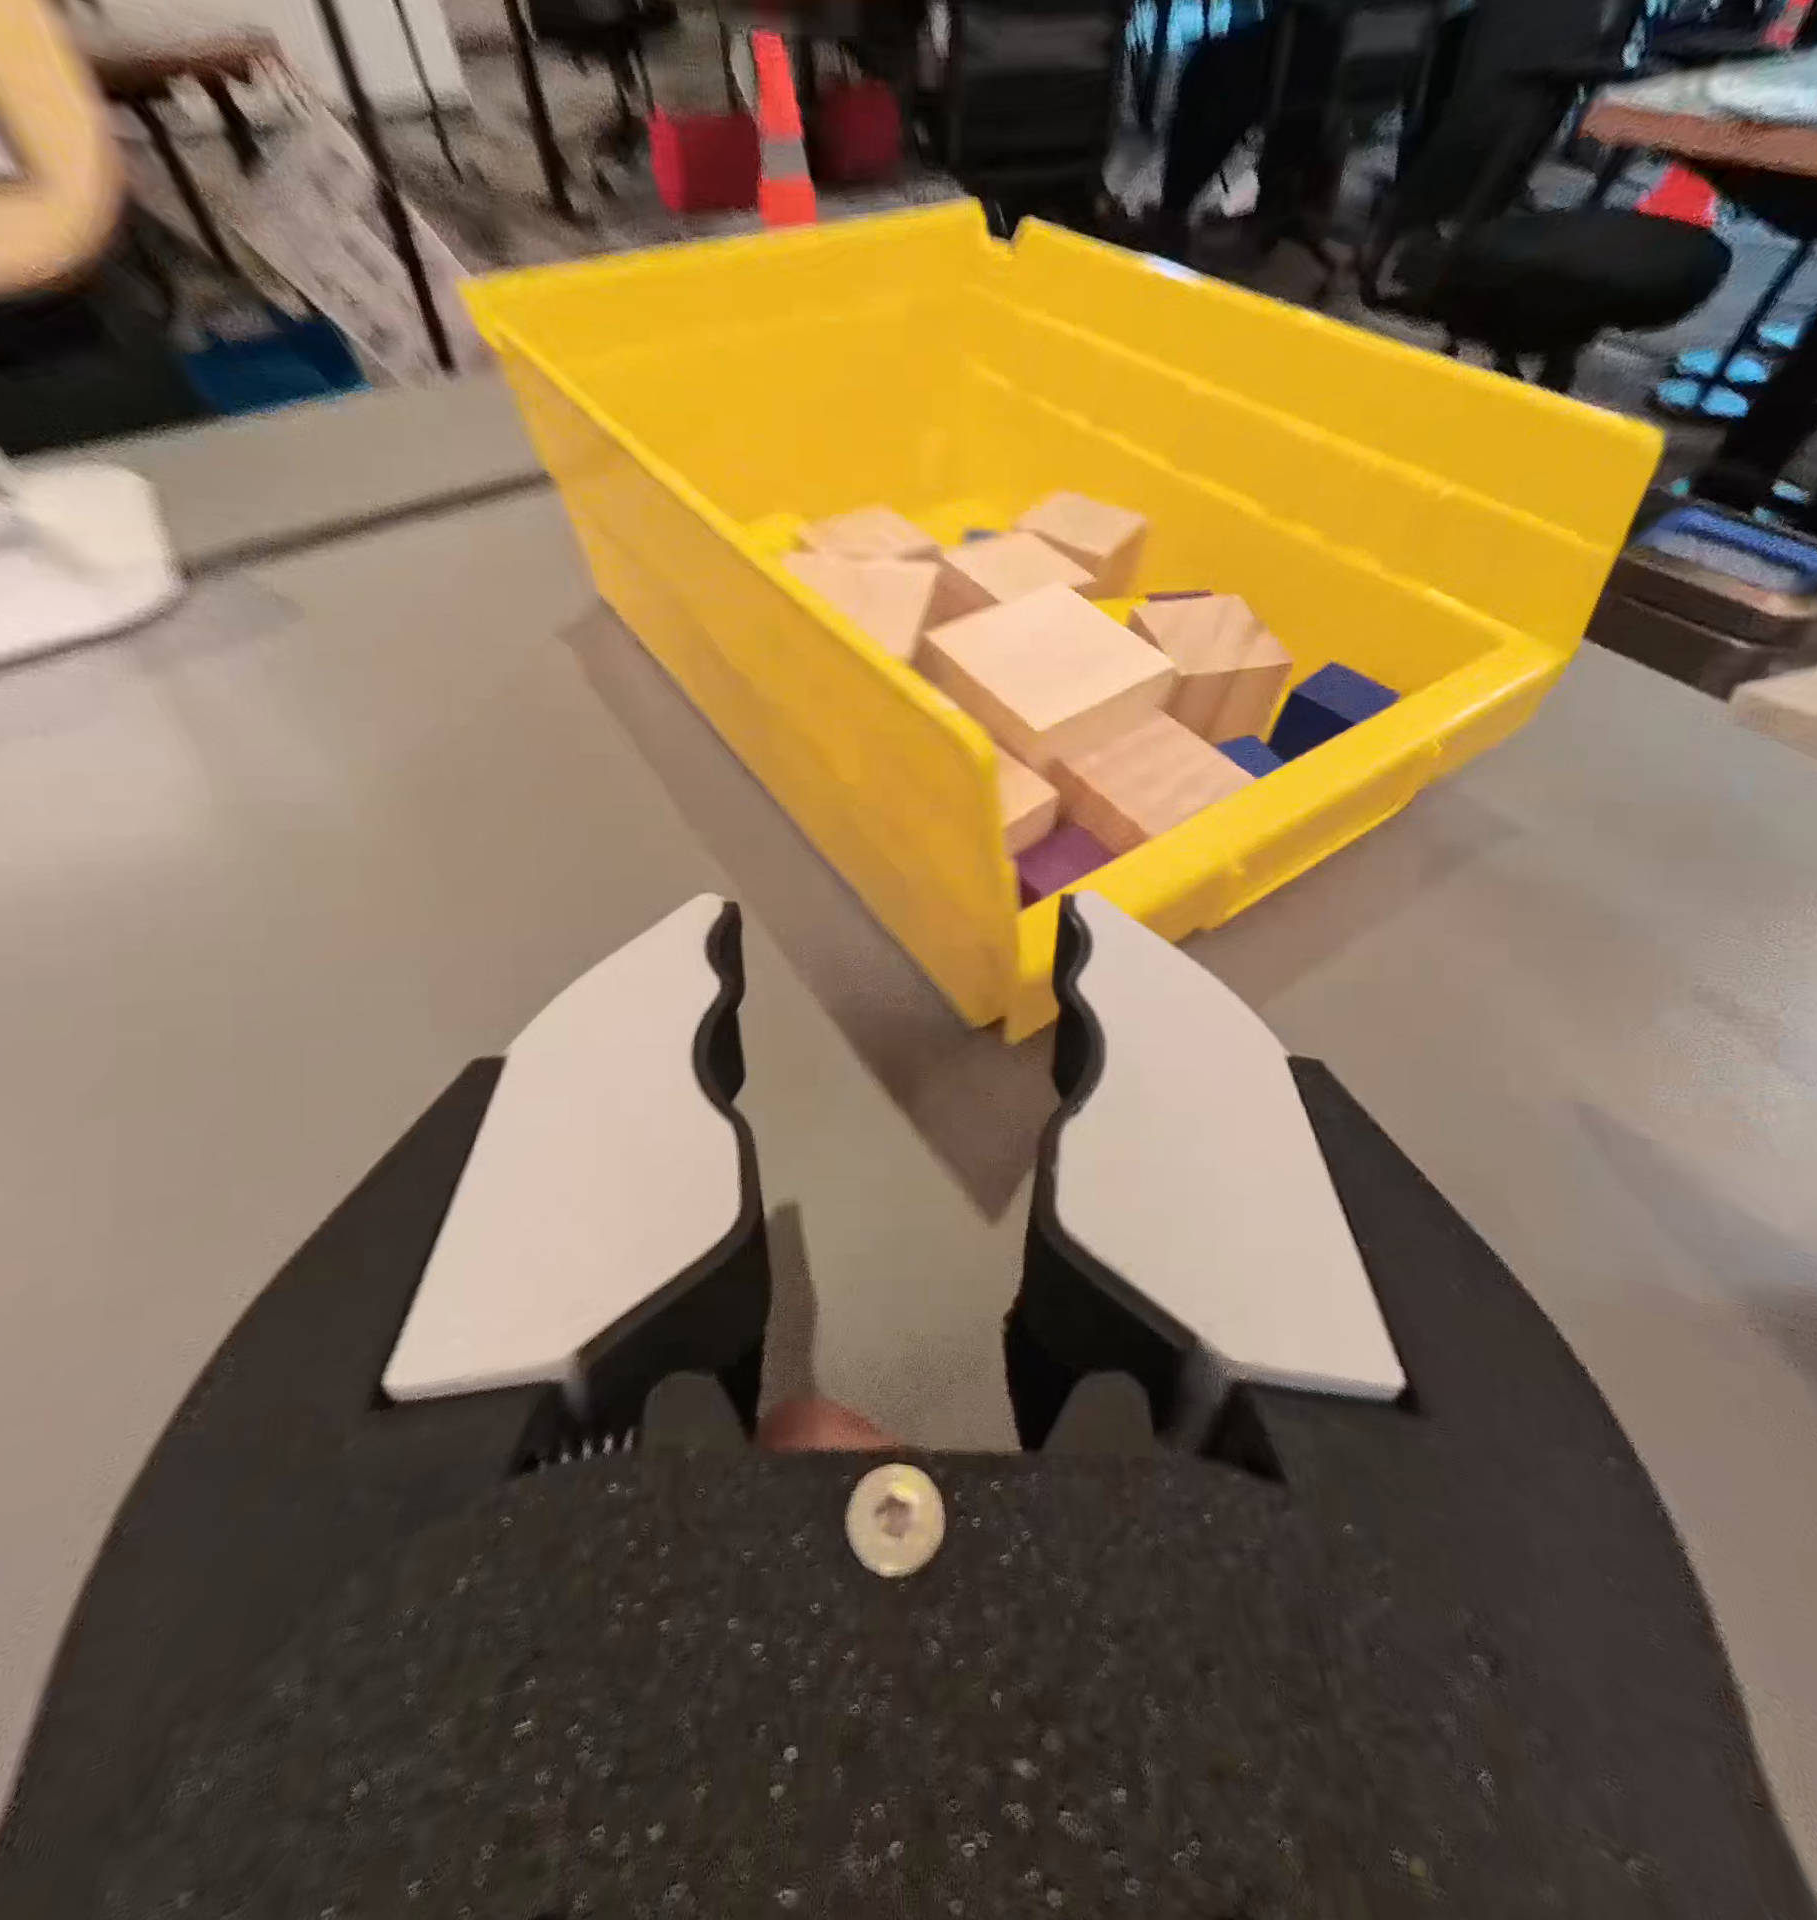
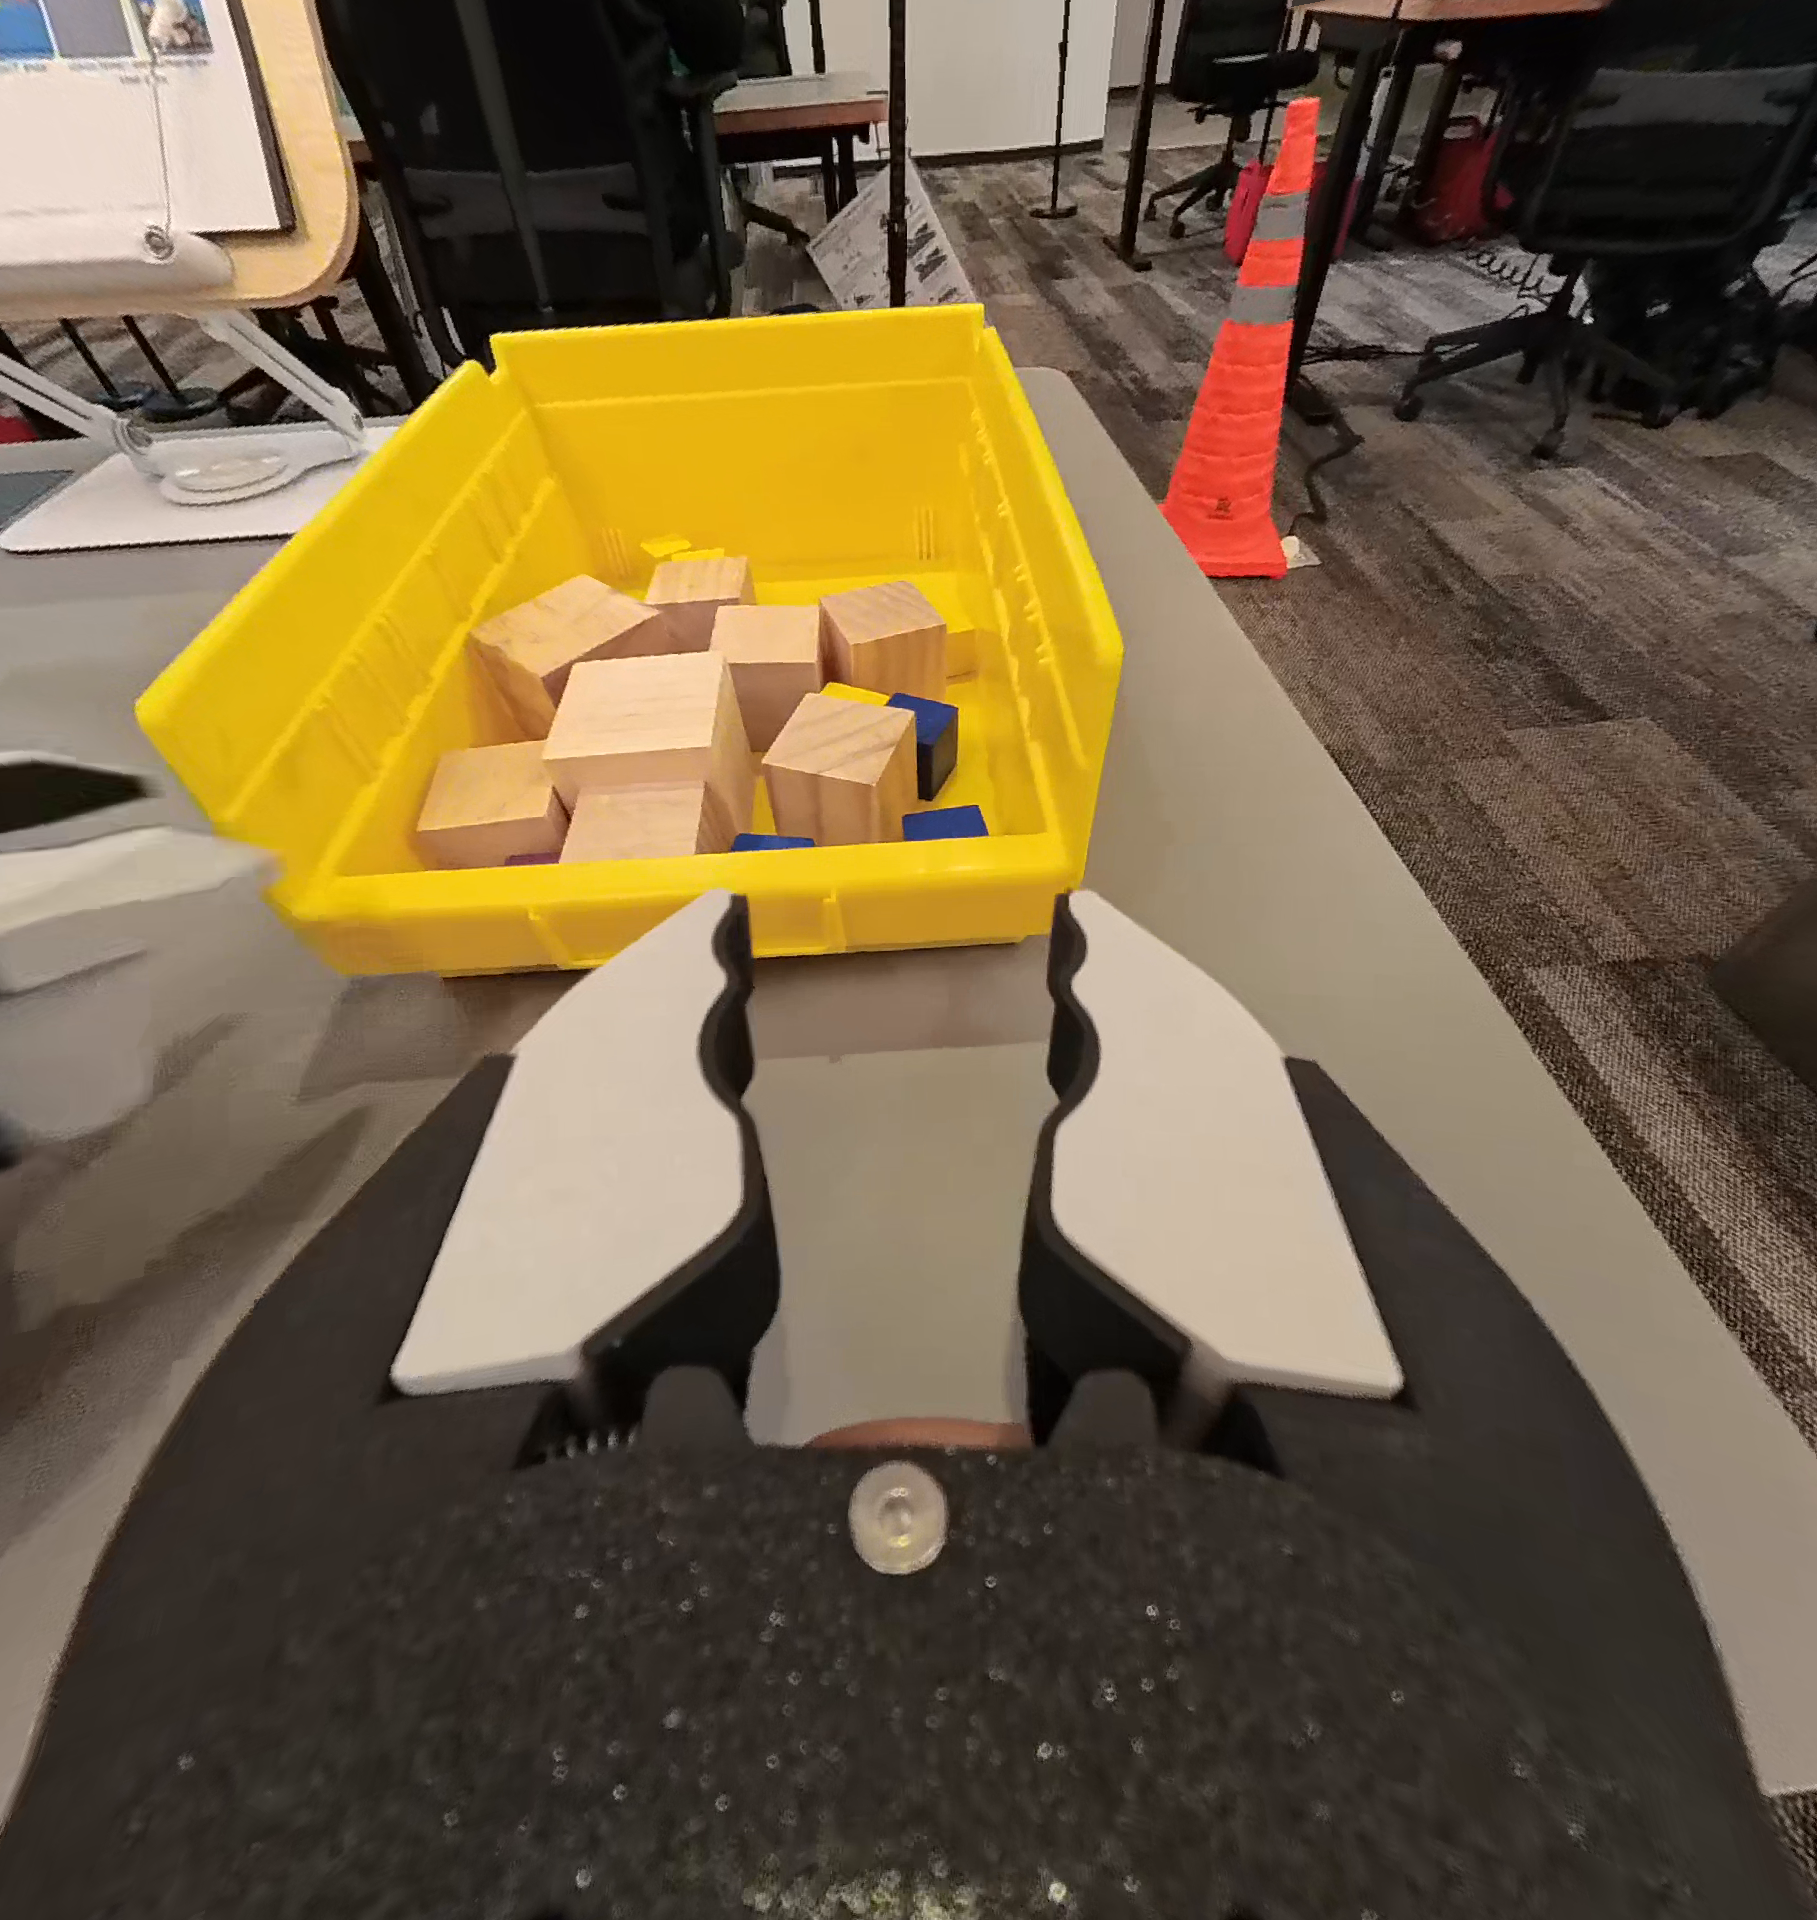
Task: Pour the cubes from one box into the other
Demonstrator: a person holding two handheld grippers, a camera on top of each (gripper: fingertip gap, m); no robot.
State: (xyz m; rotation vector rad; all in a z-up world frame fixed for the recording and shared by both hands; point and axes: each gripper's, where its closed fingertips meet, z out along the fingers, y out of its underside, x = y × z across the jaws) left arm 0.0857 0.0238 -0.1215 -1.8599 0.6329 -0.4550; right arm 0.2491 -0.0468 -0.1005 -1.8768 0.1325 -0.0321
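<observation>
Right wrist view: my right gripper (image 2: 896,925) fingers spread, empty, near the yellow bin (image 2: 675,920) front lip. Left gripper (image 1: 896,925) likewise released. Stiff plastic, loose wooden cubes (image 2: 655,727) will shift; I'd grip the rim.

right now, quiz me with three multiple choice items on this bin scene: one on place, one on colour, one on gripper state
1. Where do the wooden cubes lie?
A. inside the yellow bin
B. loose on the grey table
C. on the carpet

2. What colour is the traffic cone on the floor?
A. green
B. orange with grey bands
C. white

3. How is the right gripper?
A. shut on a cube
B. shut on the bin's rim
C. open, holding nothing

Answers:
1 A: the cubes are piled between the bin's walls.
2 B: the cone is orange with grey bands.
3 C: bare table shows between its parted fingers, short of the bin's low front wall.
</observation>
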